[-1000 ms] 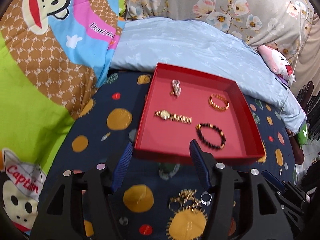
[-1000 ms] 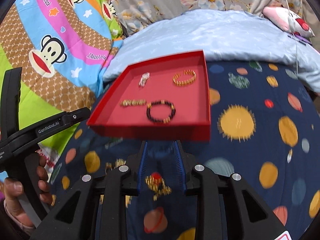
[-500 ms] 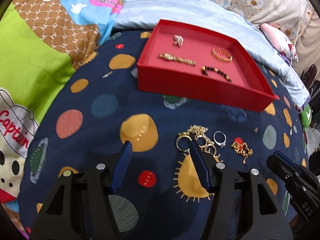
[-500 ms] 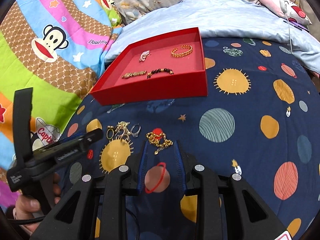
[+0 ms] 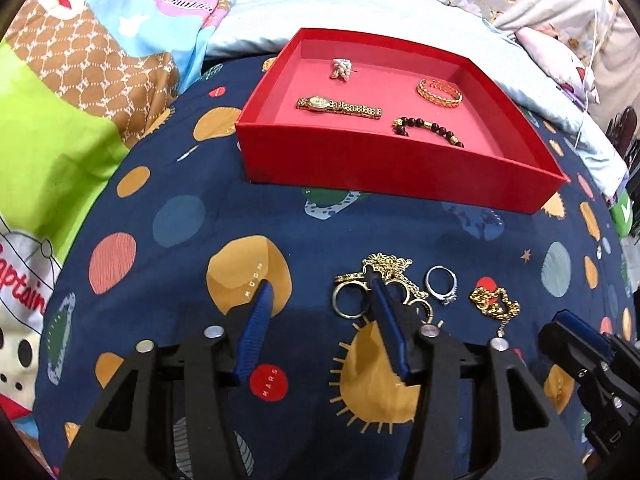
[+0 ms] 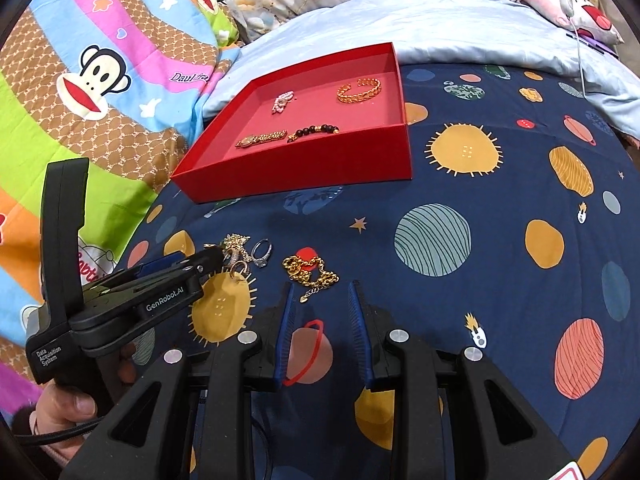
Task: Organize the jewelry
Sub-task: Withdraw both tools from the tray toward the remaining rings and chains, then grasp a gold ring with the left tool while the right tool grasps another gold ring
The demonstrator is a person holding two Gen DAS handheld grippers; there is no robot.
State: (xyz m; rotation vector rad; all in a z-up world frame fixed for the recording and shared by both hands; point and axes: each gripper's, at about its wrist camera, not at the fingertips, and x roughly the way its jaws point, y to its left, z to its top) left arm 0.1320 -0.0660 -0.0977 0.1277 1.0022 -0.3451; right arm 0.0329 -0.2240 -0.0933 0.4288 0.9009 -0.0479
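Left wrist view: the left tongs [image 5: 320,292] stand apart over the planet-print bedspread [image 5: 200,216], their jaws having just been closing with only cloth and the edge of a gold ring [image 5: 350,300] between them. Its right finger overlaps a tangle of gold chain and rings [image 5: 386,266]. Just beside it lie a silver ring [image 5: 441,284] and a gold chain bracelet [image 5: 494,302]. The right tongs [image 6: 322,286] hover narrowly apart, empty, near that bracelet. Farther back, a red tray [image 5: 360,168] holds a watch [image 5: 338,105], a bead bracelet [image 5: 428,128], a gold bangle [image 5: 440,93] and a brooch [image 5: 341,67].
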